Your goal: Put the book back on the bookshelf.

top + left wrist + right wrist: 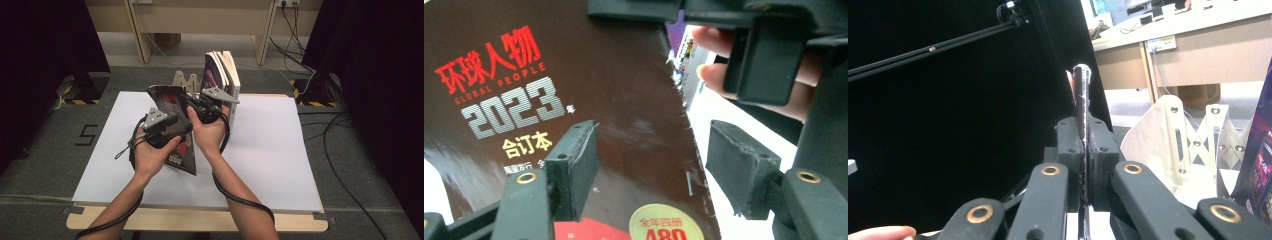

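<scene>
- Right gripper (1086, 150): jaws are seen closed flat on the thin edge of a dark magazine (1081, 90), which is pinched between the pads and stands edge-on, upright, in the right gripper view.
- In the high view the right gripper (192, 102) is held at the magazine's (172, 100) upper part, just in front of the standing books.
- Left gripper (651, 165): jaws are spread apart; the magazine's cover (574, 100) lies just behind them, its outer edge falling in the gap between the pads. No pad is seen pressing on it.
- In the high view the left gripper (172, 125) is held against the magazine's front, below and to the left of the right gripper.
- Writing read on the cover (left gripper view): red Chinese title "环球人物", beneath it "GLOBAL PEOPLE", large silver "2023", yellow "合订本", and a round gold sticker with "全年四册" and "480" at the lower edge.
- The magazine is held up above the white sheet (270, 150) covering the counter (200, 220), its lower corner reaching down near the sheet.
- A group of books (222, 70) is noted standing upright at the far edge, leaning against a pale wooden stand (185, 80).
- A taped mark shaped like "5" (87, 135) is noted on the grey floor to the left of the counter.
</scene>
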